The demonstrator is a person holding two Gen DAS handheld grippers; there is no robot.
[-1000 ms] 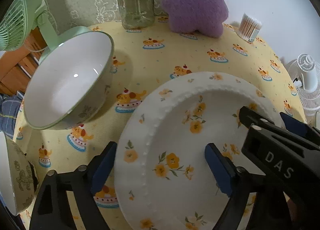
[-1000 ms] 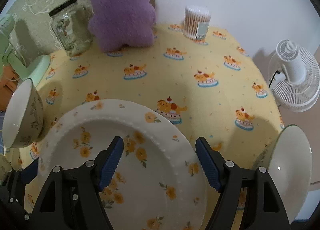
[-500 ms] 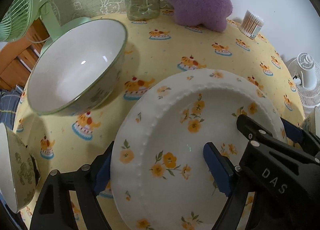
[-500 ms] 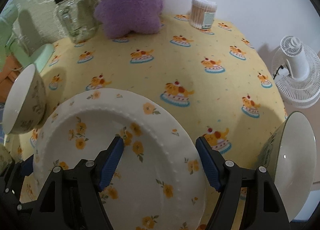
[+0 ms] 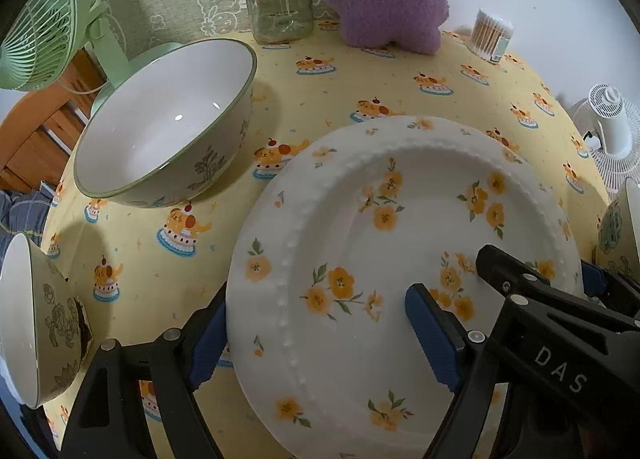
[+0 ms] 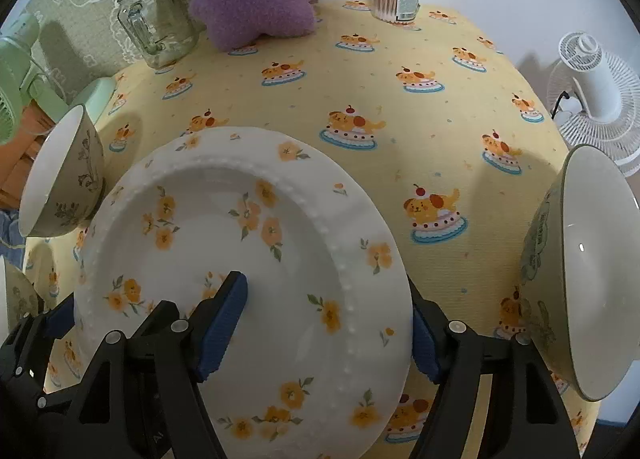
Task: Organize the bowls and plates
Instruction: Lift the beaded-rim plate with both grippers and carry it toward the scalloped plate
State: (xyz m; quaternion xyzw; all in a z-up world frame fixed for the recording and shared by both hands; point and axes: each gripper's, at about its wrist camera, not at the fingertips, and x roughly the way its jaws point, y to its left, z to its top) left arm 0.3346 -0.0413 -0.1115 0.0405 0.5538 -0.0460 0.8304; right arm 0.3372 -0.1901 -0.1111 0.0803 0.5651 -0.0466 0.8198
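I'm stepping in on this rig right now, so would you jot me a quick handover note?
Left gripper: open, fingers straddling the left rim of the floral plate.
Right gripper: open, straddling the plate's right rim. I cannot tell whether the plate is lifted.
Things: the green-rimmed bowl is back left, the small bowl at the near left edge and the third bowl on the right. All sit apart on the yellow tablecloth.
Done: nothing is stacked yet.
Left: place the plate, then gather the bowls.
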